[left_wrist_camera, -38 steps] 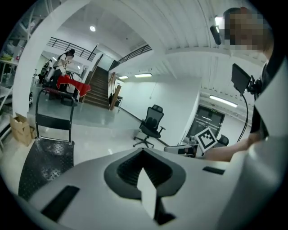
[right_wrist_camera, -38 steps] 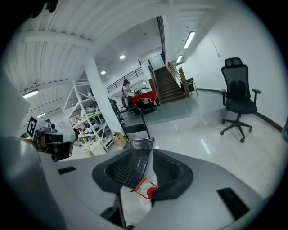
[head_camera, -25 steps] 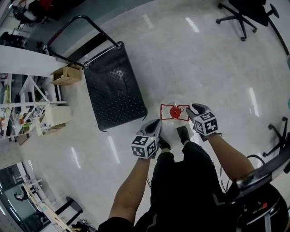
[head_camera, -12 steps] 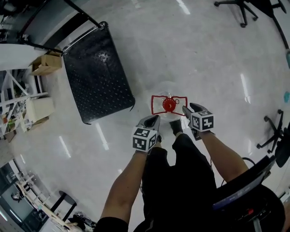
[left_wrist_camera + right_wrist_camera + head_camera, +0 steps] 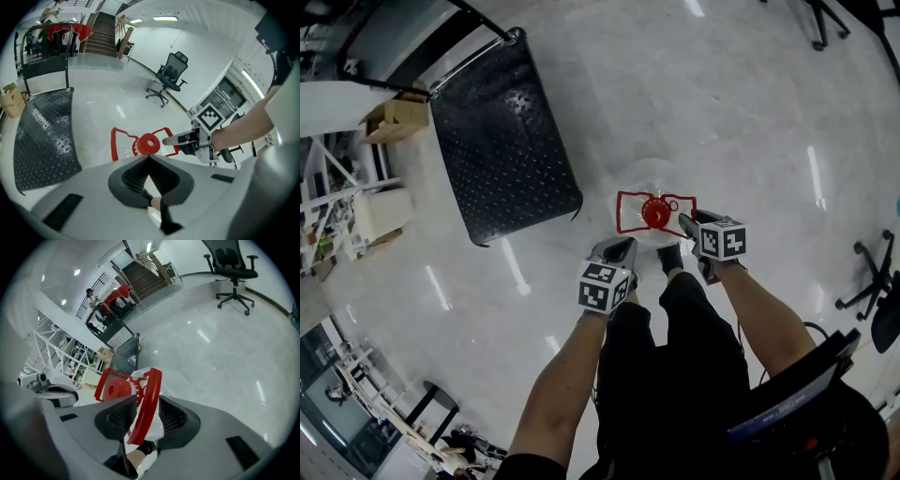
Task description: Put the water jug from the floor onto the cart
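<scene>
The water jug [image 5: 649, 187] stands on the floor, clear, with a red cap [image 5: 656, 213] and a red handle frame [image 5: 623, 214]. My right gripper [image 5: 686, 223] is at the frame's right side. In the right gripper view its jaws [image 5: 143, 401] stand open around the red handle bar [image 5: 149, 394], with a gap on each side. My left gripper [image 5: 623, 249] hangs just short of the jug's near left side. Its tips [image 5: 149, 158] meet, shut on nothing, with the cap [image 5: 149, 144] just beyond. The black flat cart [image 5: 502, 141] lies to the left.
The cart's push bar [image 5: 478, 23] is at its far end, next to a cardboard box [image 5: 394, 117] and white shelving [image 5: 337, 187]. Office chairs [image 5: 169, 77] stand further off. The person's shoe [image 5: 671, 258] is right behind the jug.
Both grippers have come down to the jug. The right one has rolled and now has the red handle bar between its jaws.
</scene>
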Motion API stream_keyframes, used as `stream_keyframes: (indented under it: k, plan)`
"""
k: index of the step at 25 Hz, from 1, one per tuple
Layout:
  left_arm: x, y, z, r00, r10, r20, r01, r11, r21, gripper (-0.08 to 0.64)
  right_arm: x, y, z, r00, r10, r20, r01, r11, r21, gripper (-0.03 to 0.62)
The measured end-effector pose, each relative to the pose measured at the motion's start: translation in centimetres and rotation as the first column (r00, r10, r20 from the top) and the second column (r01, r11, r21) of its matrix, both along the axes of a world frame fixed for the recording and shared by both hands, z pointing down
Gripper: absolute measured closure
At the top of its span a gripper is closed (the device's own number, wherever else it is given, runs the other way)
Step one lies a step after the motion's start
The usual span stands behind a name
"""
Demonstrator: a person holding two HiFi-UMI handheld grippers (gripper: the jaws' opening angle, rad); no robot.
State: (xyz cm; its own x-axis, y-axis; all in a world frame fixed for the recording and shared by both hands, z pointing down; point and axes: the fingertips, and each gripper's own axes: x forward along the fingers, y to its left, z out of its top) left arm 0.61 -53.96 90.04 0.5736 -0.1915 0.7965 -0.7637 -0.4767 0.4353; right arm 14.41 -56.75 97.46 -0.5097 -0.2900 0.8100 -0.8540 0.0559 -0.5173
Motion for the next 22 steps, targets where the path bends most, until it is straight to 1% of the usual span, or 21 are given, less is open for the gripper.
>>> stream_keyframes:
  k: [2, 4, 6, 10, 14, 18, 22]
  plan:
    - [-0.4, -0.1, 0.0, 0.999, -0.033, -0.002, 0.033, 0.999, -0.015, 0.560, -0.4, 0.0, -0.1, 0.999, 0.015, 0.035, -0.014, 1.000, -0.016, 0.488]
    - [-1.0, -0.7, 0.1, 0.995, -0.096, -0.005, 0.096, 0.995, -0.031, 0.560, -0.4, -0.2, 0.0, 0.998, 0.036, 0.042, -0.035, 0.999, -0.034, 0.507]
    - [-1.4, -1.2, 0.0, 0.991, -0.136, -0.006, 0.136, 0.990, -0.034, 0.560, -0.3, -0.3, 0.1, 0.998, 0.042, 0.037, -0.040, 0.998, -0.049, 0.518]
    - [-1.5, -1.5, -0.4, 0.990, -0.140, -0.009, 0.140, 0.990, -0.024, 0.560, -0.3, -0.7, -0.3, 0.998, 0.041, 0.056, -0.038, 0.998, -0.059, 0.532]
    - [-2.6, -1.6, -1.2, 0.982, -0.186, -0.011, 0.186, 0.982, -0.028, 0.561, -1.4, -1.1, -1.0, 0.997, 0.024, 0.072, -0.019, 0.997, -0.072, 0.532]
    - [-3.5, -1.7, -4.0, 0.982, -0.189, -0.015, 0.189, 0.982, -0.009, 0.560, -2.4, -0.7, -3.0, 0.998, 0.012, 0.069, -0.005, 0.995, -0.103, 0.532]
    - [-5.0, -2.2, -7.0, 0.978, -0.209, -0.022, 0.210, 0.977, 0.043, 0.561, -4.4, -1.5, -5.4, 0.993, -0.053, 0.103, 0.060, 0.996, -0.063, 0.532]
